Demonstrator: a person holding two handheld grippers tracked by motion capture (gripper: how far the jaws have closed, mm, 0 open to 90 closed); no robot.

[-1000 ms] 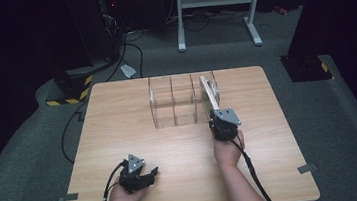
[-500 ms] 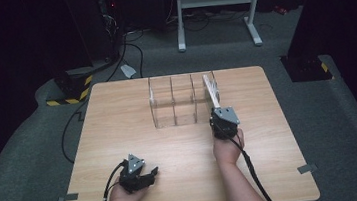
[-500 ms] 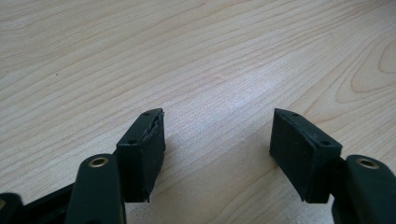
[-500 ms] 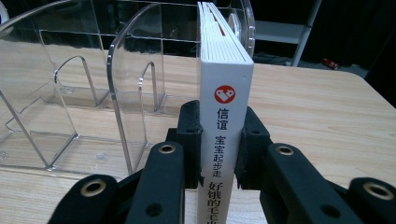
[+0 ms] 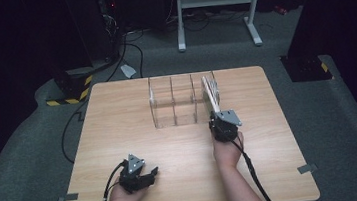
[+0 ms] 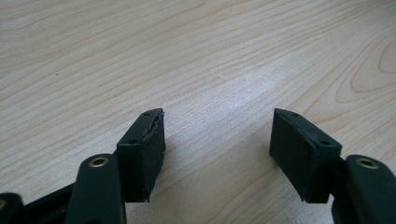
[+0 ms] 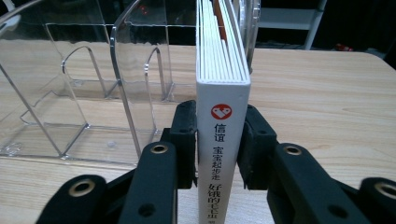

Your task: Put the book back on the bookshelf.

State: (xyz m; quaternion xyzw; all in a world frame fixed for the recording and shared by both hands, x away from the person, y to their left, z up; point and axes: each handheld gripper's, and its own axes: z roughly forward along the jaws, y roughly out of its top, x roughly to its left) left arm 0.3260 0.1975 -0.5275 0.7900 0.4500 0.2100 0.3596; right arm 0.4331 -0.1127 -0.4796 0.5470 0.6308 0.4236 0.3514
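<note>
Upright, the white book stands in the rightmost compartment of the clear acrylic rack, spine between the right gripper pads, whose jaws have just been opening slightly. Left gripper rests wide open on the light wood table. Grey carpet surrounds the table; room dark.
</note>
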